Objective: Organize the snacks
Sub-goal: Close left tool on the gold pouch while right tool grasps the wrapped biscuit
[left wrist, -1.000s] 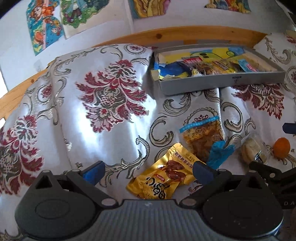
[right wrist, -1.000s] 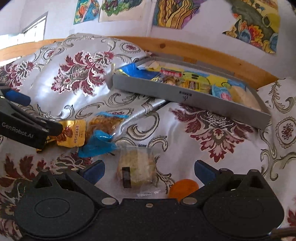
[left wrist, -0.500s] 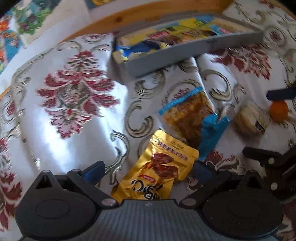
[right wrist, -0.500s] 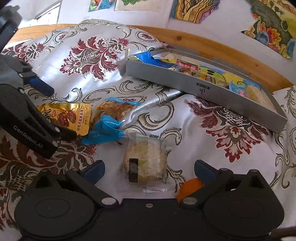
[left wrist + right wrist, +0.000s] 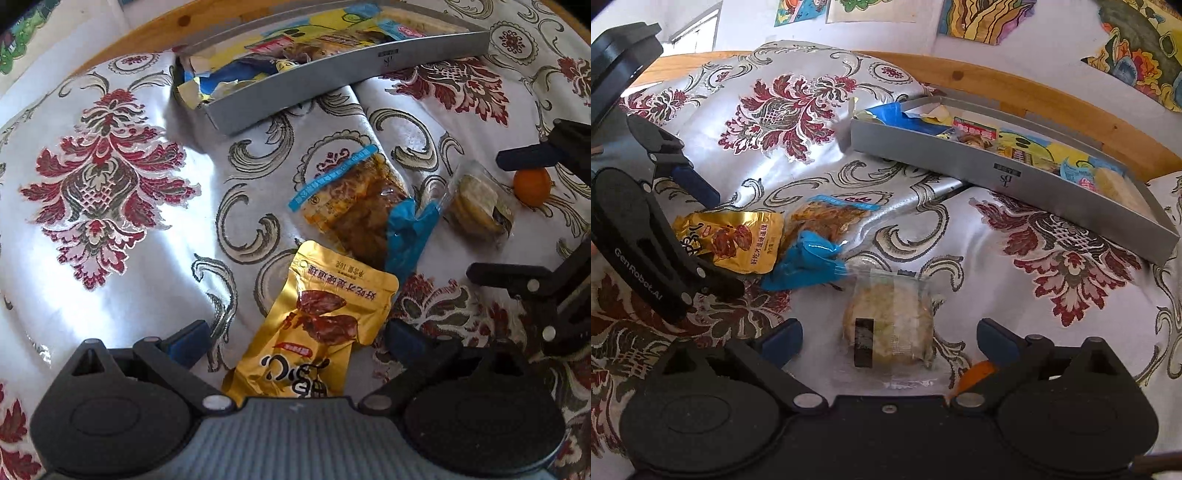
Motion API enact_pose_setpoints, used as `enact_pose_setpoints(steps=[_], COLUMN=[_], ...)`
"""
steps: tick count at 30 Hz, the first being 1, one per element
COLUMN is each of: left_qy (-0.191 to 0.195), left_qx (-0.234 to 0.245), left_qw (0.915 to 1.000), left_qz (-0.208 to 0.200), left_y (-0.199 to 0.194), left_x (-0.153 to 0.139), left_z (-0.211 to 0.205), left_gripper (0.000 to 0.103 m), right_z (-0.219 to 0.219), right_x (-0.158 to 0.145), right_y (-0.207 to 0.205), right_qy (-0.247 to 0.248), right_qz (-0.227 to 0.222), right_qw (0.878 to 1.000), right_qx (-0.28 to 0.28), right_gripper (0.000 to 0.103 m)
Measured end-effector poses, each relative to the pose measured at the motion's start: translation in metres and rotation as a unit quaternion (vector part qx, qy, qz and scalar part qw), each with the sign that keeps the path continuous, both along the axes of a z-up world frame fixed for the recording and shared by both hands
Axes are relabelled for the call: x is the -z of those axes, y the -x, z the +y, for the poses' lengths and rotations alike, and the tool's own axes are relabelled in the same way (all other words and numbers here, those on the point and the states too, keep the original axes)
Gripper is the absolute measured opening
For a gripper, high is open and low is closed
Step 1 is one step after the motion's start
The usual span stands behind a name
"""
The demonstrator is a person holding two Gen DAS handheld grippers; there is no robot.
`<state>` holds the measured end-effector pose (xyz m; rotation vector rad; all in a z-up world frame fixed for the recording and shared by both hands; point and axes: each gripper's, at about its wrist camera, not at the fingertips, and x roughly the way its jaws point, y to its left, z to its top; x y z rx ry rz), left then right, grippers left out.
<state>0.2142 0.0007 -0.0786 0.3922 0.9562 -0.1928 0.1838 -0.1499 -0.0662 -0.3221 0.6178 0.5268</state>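
A gold snack packet (image 5: 317,321) lies on the patterned cloth, between the spread fingers of my open left gripper (image 5: 297,339), which touches nothing. Beyond it lie a clear packet of brown snacks (image 5: 351,206) and a crumpled blue wrapper (image 5: 406,232). A round cake in clear wrap (image 5: 886,325) sits between the fingers of my open right gripper (image 5: 889,339), not gripped. A small orange (image 5: 975,373) lies partly hidden under the right finger. The grey tray (image 5: 1015,177), holding several snacks, stands at the back. In the right wrist view the left gripper (image 5: 724,242) straddles the gold packet (image 5: 731,240).
The silver cloth (image 5: 110,184) with red floral pattern is rumpled, with a raised fold under the tray's front wall (image 5: 351,70). A wooden table rim (image 5: 1034,92) curves behind the tray, and a wall with colourful pictures (image 5: 990,18) stands beyond.
Both grippers have moved forward and down while staying open. The gold packet now sits between the left fingers, and the cake has come closer between the right fingers.
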Motion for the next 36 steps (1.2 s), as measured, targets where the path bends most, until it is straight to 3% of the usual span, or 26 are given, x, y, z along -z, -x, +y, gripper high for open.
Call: enact_pose_setpoints(steps=[10,26,29,36], left_qy=[0.012,0.03,0.041,0.084], left_qx=[0.001,-0.005,-0.016,-0.061], left_qw=[0.9997,0.9987,0.9977,0.9928], left_qz=[0.023,0.042,0.052,0.059], left_y=[0.001,0.003,0.003,0.01], left_x=[-0.002,-0.011,-0.012,-0.014], left_z=[0.0,-0.002,-0.004,-0.006], left_gripper=[0.099,0.067,0.055,0.054], right_z=[0.0,-0.002,-0.003,0.0], right_x=[0.001,0.0,-0.001,-0.001], right_y=[-0.002,0.0,-0.001,0.003], right_qy=[-0.025,-0.042,-0.046,-0.029], right_qz=[0.032,0.052,0.052,0.048], right_qw=[0.999,0.998,0.998,0.998], right_qx=[-0.005,0.003,0.008,0.004], right_gripper=[0.084,0.068,0.057,0.055])
